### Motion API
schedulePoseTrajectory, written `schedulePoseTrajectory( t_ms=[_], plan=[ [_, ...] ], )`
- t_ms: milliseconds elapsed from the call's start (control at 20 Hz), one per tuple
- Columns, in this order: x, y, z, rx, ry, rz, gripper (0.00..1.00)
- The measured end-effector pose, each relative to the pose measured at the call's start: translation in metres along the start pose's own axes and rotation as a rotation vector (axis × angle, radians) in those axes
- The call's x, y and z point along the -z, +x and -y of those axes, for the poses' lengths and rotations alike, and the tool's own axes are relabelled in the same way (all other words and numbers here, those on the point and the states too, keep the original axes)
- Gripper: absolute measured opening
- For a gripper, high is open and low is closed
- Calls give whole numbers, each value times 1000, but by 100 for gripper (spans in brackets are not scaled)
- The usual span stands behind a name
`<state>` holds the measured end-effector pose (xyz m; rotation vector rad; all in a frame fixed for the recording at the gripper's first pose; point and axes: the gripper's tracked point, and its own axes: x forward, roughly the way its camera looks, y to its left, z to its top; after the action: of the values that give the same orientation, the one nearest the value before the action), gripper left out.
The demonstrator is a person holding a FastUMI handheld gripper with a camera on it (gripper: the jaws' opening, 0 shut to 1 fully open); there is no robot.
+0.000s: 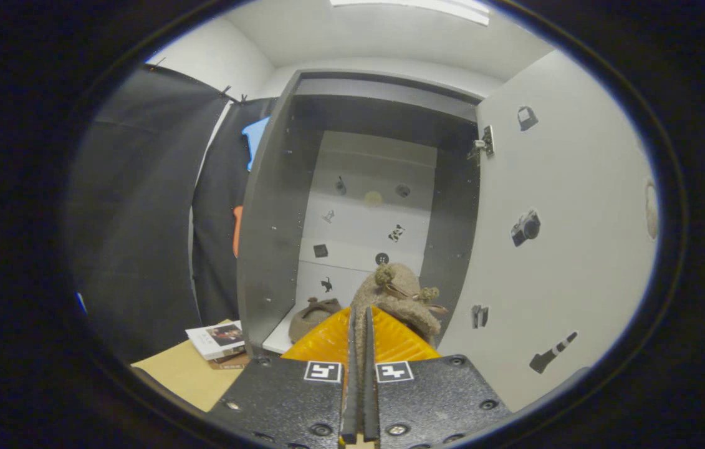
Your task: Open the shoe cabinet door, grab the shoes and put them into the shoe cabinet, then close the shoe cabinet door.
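Gripper at bottom centre, black textured body w/ two square black-and-white markers, orange ribbed fingers drawn nearly together, only a thin slit between them, pinching the brown fuzzy slipper-type shoe w/ pom-poms and a thin bow; shoe sticks up just ahead of the tips, edge of it caught in the slit, so tongs closed on that shoe. Held shoe sits at the mouth of the cabinet, near its right side panel, off the floor as far as can tell. Second matching brown fuzzy shoe lies already inside on the white cabinet floor, just left of the fingers, touching the bottom board. Grey open shoe cabinet straight ahead: dark grey side walls, white back panel w/ small dark stickers scattered on it plus one yellowish dot. White cabinet door swung fully open to the right, hinge at its upper left corner, camera and other small stickers on its inner face. Left of cabinet, low down, tan wooden tabletop w/ a small stack of booklets just beside the cabinet's left wall.
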<state>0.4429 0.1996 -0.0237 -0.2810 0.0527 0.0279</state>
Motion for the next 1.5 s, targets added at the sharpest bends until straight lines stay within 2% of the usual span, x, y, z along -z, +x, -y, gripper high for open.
schedulePoseTrajectory(
  t_ms=[400, 650, 900, 1200, 1350, 1500],
  plan=[
    [45, 114, 18, 29, -7, -47, 7],
    [73, 176, 27, 21, -68, -79, 7],
    [103, 216, 35, 9, -96, -129, 7],
    [114, 249, 41, 24, -159, -114, 7],
    [119, 261, 35, -6, -160, -109, 10],
    [117, 262, 34, 16, -153, -102, 16]
  ],
)
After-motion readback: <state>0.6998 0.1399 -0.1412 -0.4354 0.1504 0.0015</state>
